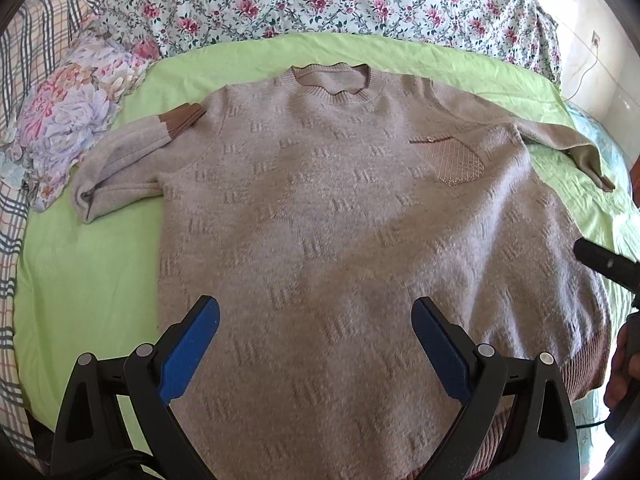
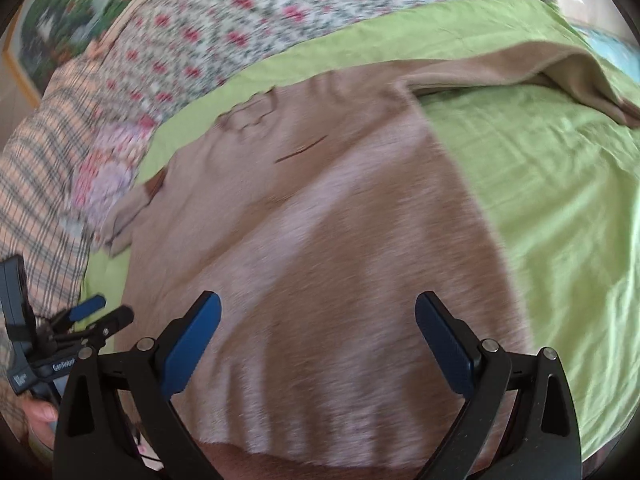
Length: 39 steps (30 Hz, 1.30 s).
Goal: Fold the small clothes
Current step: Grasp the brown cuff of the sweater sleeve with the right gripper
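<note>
Your sweater (image 1: 320, 208) lies face up and spread flat on the green sheet (image 1: 88, 280) of the bed, neckline away from you, hem nearest you. By the look of it, no body fold is made yet. One sleeve (image 1: 132, 156) is already doubled back on itself at the side; the other sleeve (image 1: 560, 136) trails outward, bent at the elbow. Your left tool (image 1: 316, 332) hovers over the lower body with its jaws apart, holding nothing. Your right tool (image 2: 318, 328) is likewise spread wide and empty above the hem. Sleeves and body are all left to fold.
</note>
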### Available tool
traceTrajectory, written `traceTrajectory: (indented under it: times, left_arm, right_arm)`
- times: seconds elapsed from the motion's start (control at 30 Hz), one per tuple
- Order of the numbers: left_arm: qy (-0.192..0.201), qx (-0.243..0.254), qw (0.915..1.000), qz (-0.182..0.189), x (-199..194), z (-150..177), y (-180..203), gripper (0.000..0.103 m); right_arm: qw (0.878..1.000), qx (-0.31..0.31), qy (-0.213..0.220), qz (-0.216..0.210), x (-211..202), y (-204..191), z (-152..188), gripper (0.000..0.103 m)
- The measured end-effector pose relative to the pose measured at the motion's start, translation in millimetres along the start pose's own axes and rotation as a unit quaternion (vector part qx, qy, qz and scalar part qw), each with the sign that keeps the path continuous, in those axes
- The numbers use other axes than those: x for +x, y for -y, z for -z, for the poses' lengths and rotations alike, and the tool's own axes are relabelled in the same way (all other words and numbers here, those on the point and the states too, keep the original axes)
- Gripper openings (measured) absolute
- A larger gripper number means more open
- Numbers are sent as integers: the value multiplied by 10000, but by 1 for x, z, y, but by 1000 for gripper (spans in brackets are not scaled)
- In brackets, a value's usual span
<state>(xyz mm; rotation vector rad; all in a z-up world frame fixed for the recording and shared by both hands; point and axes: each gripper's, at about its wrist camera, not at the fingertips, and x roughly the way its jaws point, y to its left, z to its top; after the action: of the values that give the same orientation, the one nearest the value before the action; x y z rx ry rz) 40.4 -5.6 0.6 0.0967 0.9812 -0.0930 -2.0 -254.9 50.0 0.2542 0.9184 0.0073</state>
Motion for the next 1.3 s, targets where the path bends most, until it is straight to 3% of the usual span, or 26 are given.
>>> traceTrajectory:
  times: [0.23, 0.4, 0.6, 0.73, 0.77, 0.87, 0.9, 0.97, 1.07, 1.17, 1.3]
  left_arm:
    - [-169, -110, 9997, 105, 17, -9, -4, 97]
    - [-229, -117, 9997, 55, 28, -14, -4, 97]
    - [-362, -69, 9993, 115, 43, -18, 4, 97]
    - [-488, -38, 9987, 118, 52, -21, 9, 97]
    - [-509, -43, 9986, 137, 54, -22, 10, 97]
    - [-539, -50, 9983, 195, 59, -25, 14, 97]
    - [-537, -47, 9983, 210, 60, -27, 15, 97]
    - [-536, -46, 9983, 230, 62, -29, 15, 97]
    - [-552, -90, 9981, 254, 64, -30, 12, 97]
    - [-565, -169, 9979, 251, 65, -29, 6, 97]
    - [-590, -330, 9974, 236, 64, -26, -6, 97]
  right_arm:
    - [9970, 695, 336, 51, -18, 56, -26, 98]
    - [9837, 1580, 818, 277, -38, 131, -70, 98]
    - [9485, 2773, 1512, 252, -59, 217, -128, 98]
    - [9141, 3651, 1729, -358, -48, 257, -157, 96]
    - [9089, 3772, 1720, -443, -44, 264, -161, 93]
    - [8941, 4177, 1602, -235, -30, 283, -171, 73]
    - [8898, 4299, 1519, -171, -22, 291, -172, 63]
    - [8845, 4430, 1463, -38, -19, 303, -171, 32]
    - [8977, 4135, 1510, 183, -19, 305, -174, 6]
    - [9229, 3451, 1634, 499, -25, 282, -186, 6]
    - [9585, 2308, 1641, 337, -21, 224, -213, 6]
